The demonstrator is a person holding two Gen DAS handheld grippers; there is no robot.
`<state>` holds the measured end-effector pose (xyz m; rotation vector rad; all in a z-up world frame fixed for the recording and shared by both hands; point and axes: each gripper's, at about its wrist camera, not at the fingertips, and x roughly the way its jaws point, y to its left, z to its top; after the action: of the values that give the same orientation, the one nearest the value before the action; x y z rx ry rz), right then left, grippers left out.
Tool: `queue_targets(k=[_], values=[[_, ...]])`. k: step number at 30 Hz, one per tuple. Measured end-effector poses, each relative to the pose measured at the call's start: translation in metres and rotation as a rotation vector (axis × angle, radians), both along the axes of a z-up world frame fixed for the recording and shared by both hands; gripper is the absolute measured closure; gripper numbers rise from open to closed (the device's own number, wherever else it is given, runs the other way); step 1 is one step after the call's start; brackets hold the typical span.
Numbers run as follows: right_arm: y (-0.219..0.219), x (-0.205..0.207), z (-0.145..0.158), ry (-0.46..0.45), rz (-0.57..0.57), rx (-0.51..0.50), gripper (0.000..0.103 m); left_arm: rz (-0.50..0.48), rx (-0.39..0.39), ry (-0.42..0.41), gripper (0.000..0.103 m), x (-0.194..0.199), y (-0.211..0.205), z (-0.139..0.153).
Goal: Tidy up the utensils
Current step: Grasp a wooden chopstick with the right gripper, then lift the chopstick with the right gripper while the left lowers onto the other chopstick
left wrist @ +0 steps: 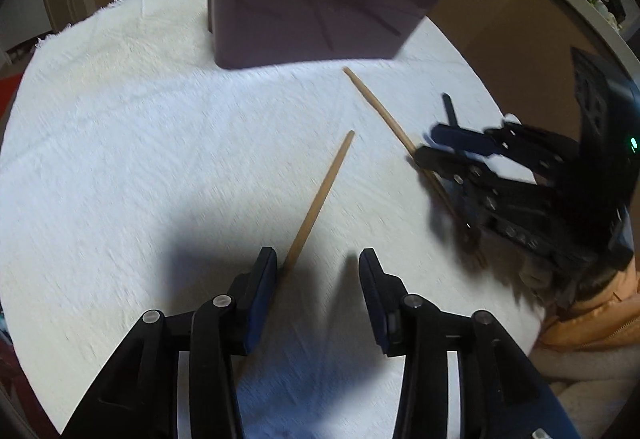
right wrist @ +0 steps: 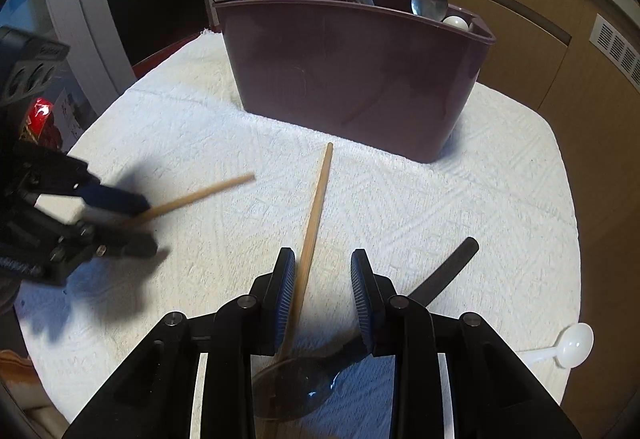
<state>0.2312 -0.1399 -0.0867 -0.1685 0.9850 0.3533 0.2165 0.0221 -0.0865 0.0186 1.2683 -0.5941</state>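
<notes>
1. Right gripper, right wrist view: fingers apart, straddling a wooden spoon's handle. Handle touches the left pad; not clamped. Its bowl lies at 6 o'clock beneath the fingers, overlapping a black-handled utensil running to 2 o'clock.
2. Left gripper, left wrist view: fingers apart, a second wooden handle resting against the left pad, pointing to 1 o'clock. Not clamped. Whether it is a spoon or a stick, cannot tell.
3. Maroon utensil caddy at 12 o'clock on the white towel over the tabletop; metal spoons already stand inside.
4. White plastic spoon at 4 o'clock, at the towel's edge.
5. Handling judgement: wooden pieces look light, stiff, not fragile; smooth round shafts may roll or pivot. Grip mid-handle, squarely across the ribbed pads.
</notes>
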Motion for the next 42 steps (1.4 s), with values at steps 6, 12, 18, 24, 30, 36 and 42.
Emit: queue_targets(k=[6,12,18,24,30,36,42], values=[[0.005,-0.002,0.002,0.001,0.015,0.006,0.073,-0.038,0.125,-0.141,0.062,-0.026,-0.007,0.003],[0.011,0.013,-0.003,0.03,0.006,0.014,0.073,-0.094,0.167,-0.197,0.07,-0.013,-0.016,0.003],[0.014,0.054,-0.005,0.043,-0.042,0.021,0.073,-0.088,0.151,-0.18,0.07,0.009,-0.026,-0.002],[0.027,0.06,-0.008,0.025,-0.013,-0.024,0.096,-0.127,0.124,-0.196,0.048,0.002,-0.025,-0.004],[0.015,0.032,0.016,-0.008,0.004,0.067,0.097,-0.155,0.091,-0.196,0.033,-0.003,-0.028,-0.007],[-0.013,0.003,0.063,-0.109,-0.019,0.131,0.097,-0.119,0.091,-0.155,0.03,0.003,-0.03,-0.005],[-0.028,-0.014,0.093,-0.19,-0.048,0.159,0.098,-0.094,0.15,-0.165,0.059,0.032,-0.044,-0.003]])
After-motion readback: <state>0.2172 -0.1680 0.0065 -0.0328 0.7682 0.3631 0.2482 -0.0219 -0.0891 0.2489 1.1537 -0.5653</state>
